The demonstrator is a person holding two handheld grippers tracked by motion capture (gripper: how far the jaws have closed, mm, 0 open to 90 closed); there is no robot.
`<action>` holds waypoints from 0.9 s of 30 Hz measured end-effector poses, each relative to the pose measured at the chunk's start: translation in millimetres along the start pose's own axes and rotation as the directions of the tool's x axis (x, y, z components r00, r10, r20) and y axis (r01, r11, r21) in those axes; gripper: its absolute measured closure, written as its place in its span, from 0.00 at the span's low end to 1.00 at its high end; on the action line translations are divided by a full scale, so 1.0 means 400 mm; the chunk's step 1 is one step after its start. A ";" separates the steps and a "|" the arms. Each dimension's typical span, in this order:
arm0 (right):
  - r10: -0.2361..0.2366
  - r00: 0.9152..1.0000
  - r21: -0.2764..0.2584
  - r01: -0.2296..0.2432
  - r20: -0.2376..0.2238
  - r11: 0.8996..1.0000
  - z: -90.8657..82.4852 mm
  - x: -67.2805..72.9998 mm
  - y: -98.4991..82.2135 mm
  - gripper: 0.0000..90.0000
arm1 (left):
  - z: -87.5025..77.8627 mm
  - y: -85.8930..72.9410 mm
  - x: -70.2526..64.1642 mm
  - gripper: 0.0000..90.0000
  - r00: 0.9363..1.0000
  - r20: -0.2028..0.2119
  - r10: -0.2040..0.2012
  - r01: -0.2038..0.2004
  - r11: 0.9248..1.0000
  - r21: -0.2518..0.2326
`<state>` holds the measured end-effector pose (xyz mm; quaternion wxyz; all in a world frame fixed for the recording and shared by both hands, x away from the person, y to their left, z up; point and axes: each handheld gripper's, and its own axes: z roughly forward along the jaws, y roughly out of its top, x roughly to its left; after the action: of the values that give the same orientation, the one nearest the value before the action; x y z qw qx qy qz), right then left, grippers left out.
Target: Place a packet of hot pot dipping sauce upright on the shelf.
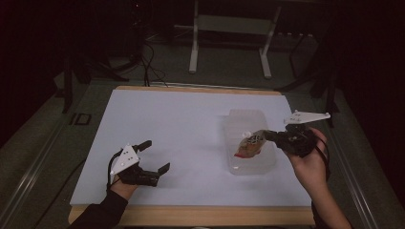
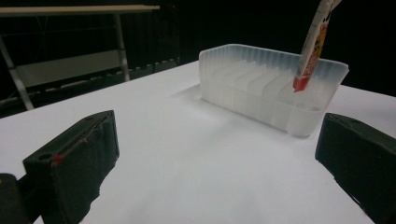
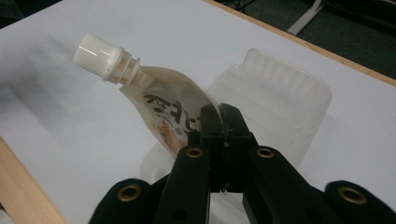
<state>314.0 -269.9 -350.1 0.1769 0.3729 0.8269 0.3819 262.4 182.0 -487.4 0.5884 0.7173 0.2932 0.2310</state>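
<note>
High view: white table [image 1: 181, 143] with a wooden edge, one clear ribbed bin [image 1: 248, 141] right of centre, one pouch [image 1: 250, 145] held over the bin's near half, two grippers. Right gripper [image 1: 270, 137] reaches in from the right, jaws clamped on the pouch's edge, grey plate riding above the hand. Left gripper [image 1: 155, 156] sits low at the near left of the table, well apart from the bin, jaws spread wide with nothing between them. Right gripper view adds detail the high view lacks: the pouch [image 3: 161, 109] has one white ribbed screw cap [image 3: 98, 56] on a spout, dark lettering on a cream face, and the two black jaws are pressed tight together on its side; the bin [image 3: 275, 102] lies below and behind it. Left gripper view gives the side-on angle: the bin [image 2: 266, 84] stands on the table [image 2: 187, 158] with a row of inner ribs or dividers, and the pouch [image 2: 312, 49] hangs tilted, its red lower end at or just inside the bin's rim at the right end; whether it touches the wall I cannot tell. The left jaws frame that view far apart, bare table between. Beyond the table, one white frame stand [image 1: 229, 33] on the floor. Count: one bin, one pouch, one cap, two grippers.
</note>
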 end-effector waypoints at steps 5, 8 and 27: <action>0.007 1.000 -0.004 -0.007 0.001 1.000 -0.001 -0.006 0.000 1.00 | 0.002 -0.002 -0.001 0.00 1.000 0.006 0.001 -0.001 1.000 0.008; 0.009 1.000 -0.006 -0.009 0.004 1.000 -0.002 -0.008 0.000 1.00 | 0.002 -0.002 -0.001 0.00 1.000 0.007 0.001 -0.001 1.000 0.009; 0.023 0.999 0.066 -0.021 -0.032 0.998 0.080 -0.008 -0.033 1.00 | 0.005 -0.010 0.002 0.00 1.000 0.019 -0.009 0.009 1.000 0.024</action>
<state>328.0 -262.1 -380.8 0.1470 0.3813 0.8375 0.3627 263.9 181.5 -491.8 0.5836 0.7251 0.2933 0.2179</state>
